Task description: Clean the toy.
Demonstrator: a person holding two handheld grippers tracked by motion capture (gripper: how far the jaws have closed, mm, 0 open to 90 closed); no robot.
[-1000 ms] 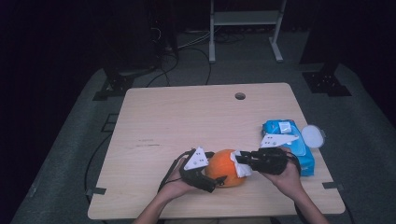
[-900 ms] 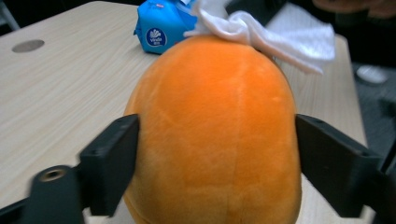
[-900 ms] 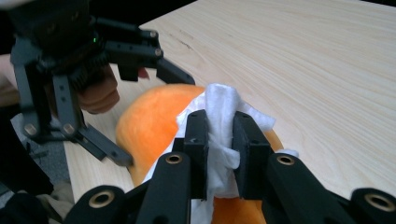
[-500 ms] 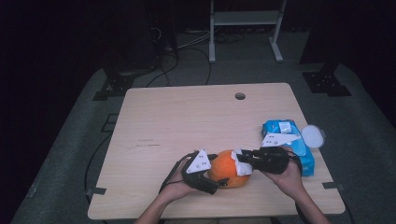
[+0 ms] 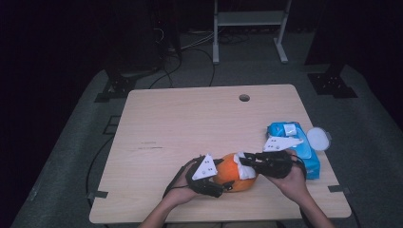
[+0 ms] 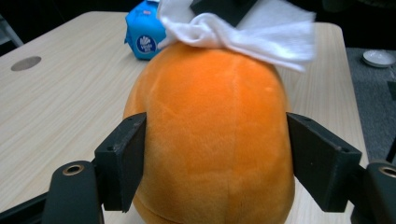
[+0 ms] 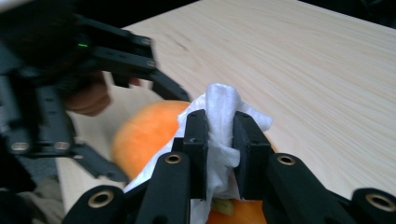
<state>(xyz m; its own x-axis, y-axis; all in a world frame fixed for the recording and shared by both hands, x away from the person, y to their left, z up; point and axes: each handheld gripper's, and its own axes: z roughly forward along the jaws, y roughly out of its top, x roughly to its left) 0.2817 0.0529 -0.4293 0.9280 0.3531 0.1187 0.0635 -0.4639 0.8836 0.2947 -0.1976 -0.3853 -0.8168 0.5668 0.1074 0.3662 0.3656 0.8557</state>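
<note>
- Where the pale wooden table point(image 5: 190, 123) meets its near edge, the person's forearms come in and are cut off by the bottom of the high view.
- Near the table's right edge lies a blue soft pack of wipes point(image 5: 304, 151), partly covered by the right gripper's grey plate; its label print is too small to read.
- Close to the near edge, between the two grippers, sits a round orange plush ball point(image 5: 233, 172); its underside is hidden, and in the left gripper view its base runs out of frame.
- The left gripper point(image 6: 215, 158) has its jaws spread wide, one pressed against each flank of the ball, gripping it.
- The right gripper point(image 7: 219, 140) has its jaws drawn nearly together, pinching a crumpled white tissue point(image 7: 223, 116) that rests on top of the ball.
- Just off the table's right edge lies a small round white lid-like disc point(image 5: 318, 138); what it is cannot be told.
</note>
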